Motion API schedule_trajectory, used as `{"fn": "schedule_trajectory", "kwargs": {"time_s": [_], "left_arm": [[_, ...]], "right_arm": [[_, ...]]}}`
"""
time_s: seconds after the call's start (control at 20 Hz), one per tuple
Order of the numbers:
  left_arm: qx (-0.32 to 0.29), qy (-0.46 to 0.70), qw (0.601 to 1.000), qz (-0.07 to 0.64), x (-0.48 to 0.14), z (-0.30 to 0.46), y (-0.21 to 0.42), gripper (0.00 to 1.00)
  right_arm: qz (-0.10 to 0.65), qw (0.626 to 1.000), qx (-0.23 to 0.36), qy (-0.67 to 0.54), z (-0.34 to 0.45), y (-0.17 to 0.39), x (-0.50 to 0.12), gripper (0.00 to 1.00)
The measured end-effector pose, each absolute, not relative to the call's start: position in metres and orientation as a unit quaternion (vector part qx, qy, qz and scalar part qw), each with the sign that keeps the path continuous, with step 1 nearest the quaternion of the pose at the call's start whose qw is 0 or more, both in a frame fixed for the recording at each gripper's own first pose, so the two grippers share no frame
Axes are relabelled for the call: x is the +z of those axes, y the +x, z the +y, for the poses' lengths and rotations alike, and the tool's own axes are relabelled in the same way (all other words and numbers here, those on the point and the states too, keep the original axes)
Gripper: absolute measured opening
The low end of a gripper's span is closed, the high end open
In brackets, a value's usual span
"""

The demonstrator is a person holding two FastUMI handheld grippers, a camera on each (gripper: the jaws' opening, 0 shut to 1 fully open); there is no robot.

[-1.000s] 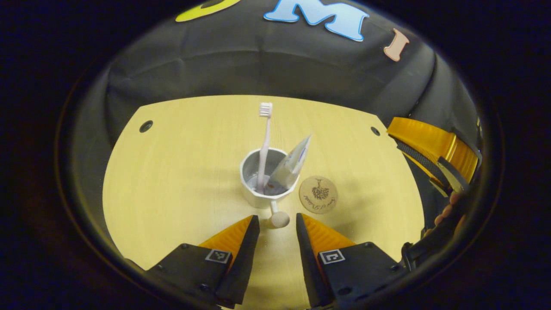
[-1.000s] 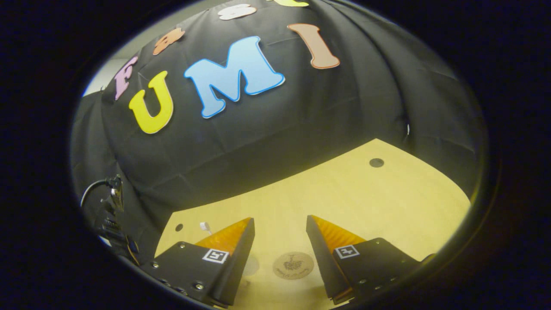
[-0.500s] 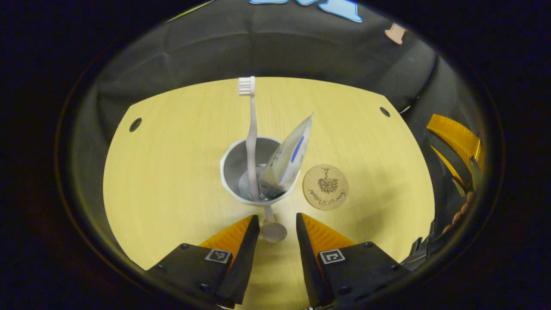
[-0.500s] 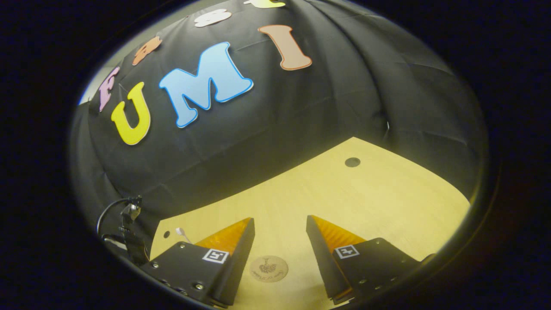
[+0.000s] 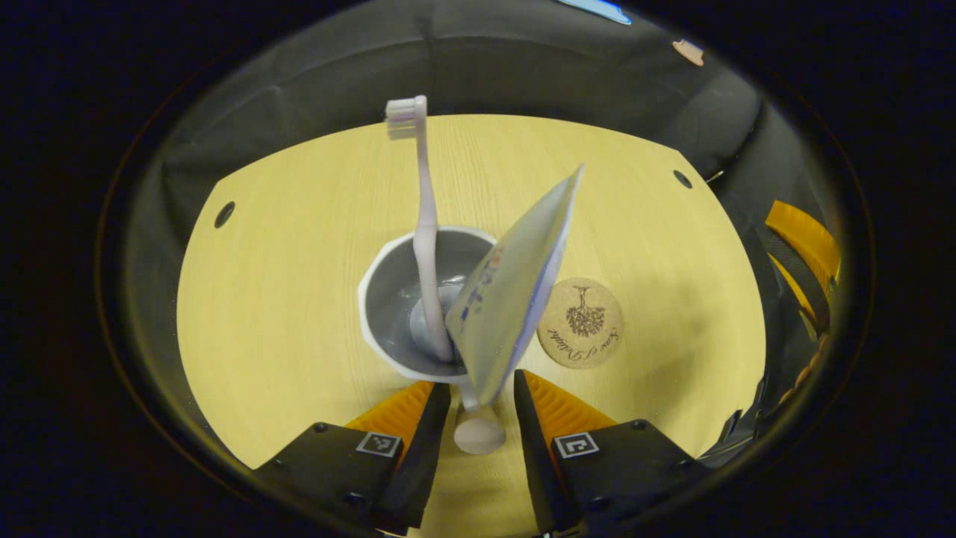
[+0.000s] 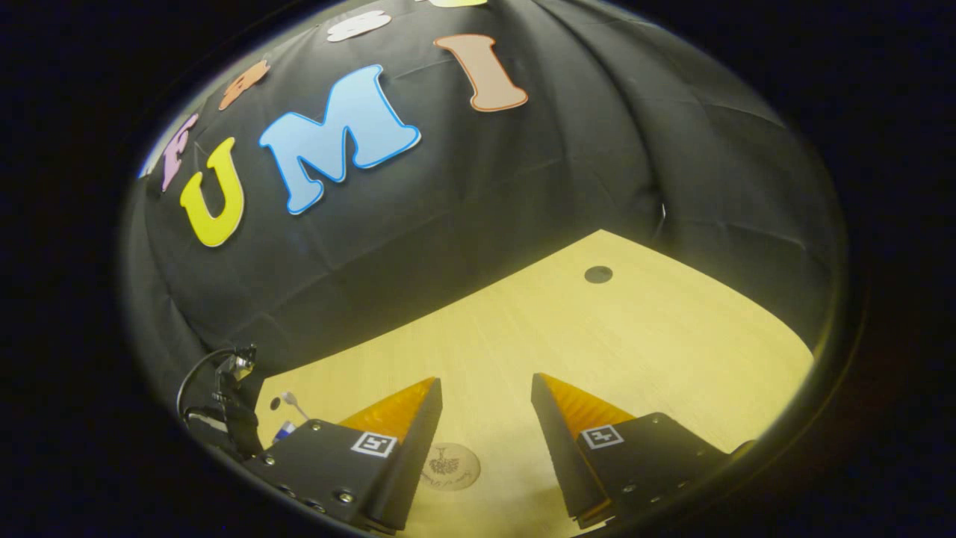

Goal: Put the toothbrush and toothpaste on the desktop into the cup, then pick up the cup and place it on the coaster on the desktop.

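In the left gripper view a white cup (image 5: 373,336) stands on the wooden desk, just left of a round cork coaster (image 5: 580,323). A pale toothbrush (image 5: 426,224) stands upright in the cup. A toothpaste tube (image 5: 515,291) leans out of it to the right. The cup's thin handle ends in a ball (image 5: 479,435) that lies between the fingers of my left gripper (image 5: 480,379), which is open and not pressing on it. My right gripper (image 6: 485,379) hangs open above the desk, holding nothing. The coaster (image 6: 452,467) lies below it, partly behind its left finger.
The right gripper (image 5: 803,246) and the hand holding it show at the right edge of the left gripper view. The desk (image 6: 635,336) has small round holes (image 6: 598,274) near its back corners. Black cloth walls it in behind. A cabled device (image 6: 224,388) sits at the left.
My left gripper has moved in on the cup, so the handle's ball now lies between its fingers. The right gripper has drifted, and the coaster has slid left in its view.
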State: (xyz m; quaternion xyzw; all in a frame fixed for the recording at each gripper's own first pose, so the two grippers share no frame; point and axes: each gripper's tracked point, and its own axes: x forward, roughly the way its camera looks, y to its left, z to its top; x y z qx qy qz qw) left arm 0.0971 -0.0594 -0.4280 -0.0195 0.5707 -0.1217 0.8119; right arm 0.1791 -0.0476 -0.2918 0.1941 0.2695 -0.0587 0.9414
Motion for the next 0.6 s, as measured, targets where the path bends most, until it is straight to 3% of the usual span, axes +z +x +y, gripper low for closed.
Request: {"fn": "schedule_trajectory", "kwargs": {"time_s": [0.1, 0.4, 0.45, 0.5, 0.6], "left_arm": [[-0.119, -0.027, 0.811, 0.572, -0.430, -0.061, 0.099, 0.41], [-0.108, -0.017, 0.816, 0.568, -0.432, -0.054, 0.104, 0.36], [-0.107, -0.023, 0.818, 0.565, -0.433, -0.054, 0.106, 0.39], [-0.105, -0.024, 0.820, 0.562, -0.431, -0.054, 0.108, 0.28], [-0.103, -0.030, 0.823, 0.558, -0.430, -0.056, 0.108, 0.33]], "right_arm": [[0.274, 0.941, -0.057, 0.191, -0.045, 0.180, -0.295, 0.75], [0.285, 0.937, -0.052, 0.194, -0.038, 0.177, -0.302, 0.74], [0.284, 0.938, -0.052, 0.193, -0.037, 0.178, -0.302, 0.74], [0.285, 0.938, -0.052, 0.192, -0.037, 0.177, -0.302, 0.74], [0.286, 0.937, -0.054, 0.192, -0.039, 0.177, -0.303, 0.74]]}}
